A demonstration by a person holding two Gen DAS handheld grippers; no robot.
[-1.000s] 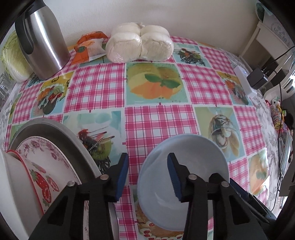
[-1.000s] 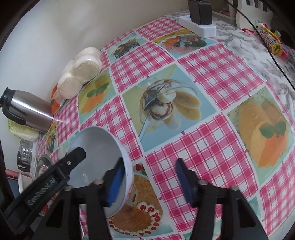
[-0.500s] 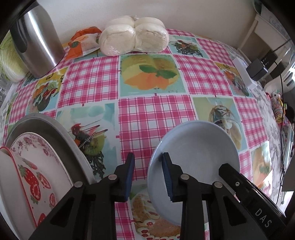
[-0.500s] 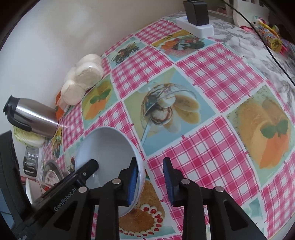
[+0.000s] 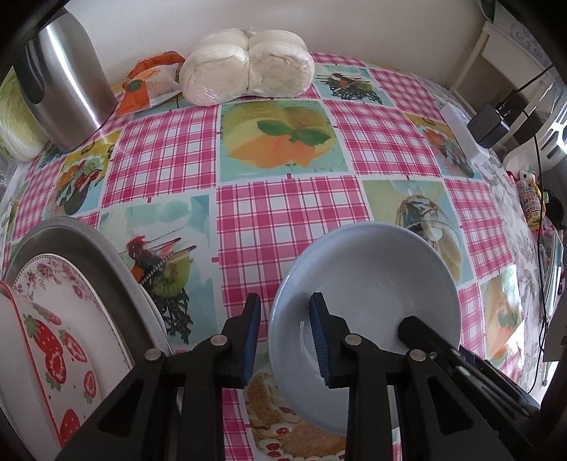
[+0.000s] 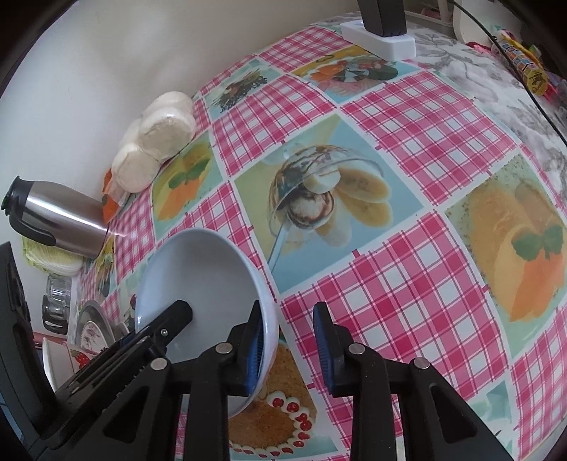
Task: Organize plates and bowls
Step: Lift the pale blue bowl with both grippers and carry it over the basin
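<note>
Jaws of left gripper (image 5: 285,337) and right gripper (image 6: 288,340) had just been closing astride bowl (image 5: 372,283) rim at 9 and 3 o'clock; firm clamping could not be told; lift pending.

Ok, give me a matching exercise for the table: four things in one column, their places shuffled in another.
1 pale blue bowl
2 steel thermos jug
3 strawberry plate
4 white power strip

A right edge, charger plugged in
B front, over the cake picture
C back left, by the wall
D left, stacked in a metal tray

Pairs: 1-B, 2-C, 3-D, 4-A
</note>
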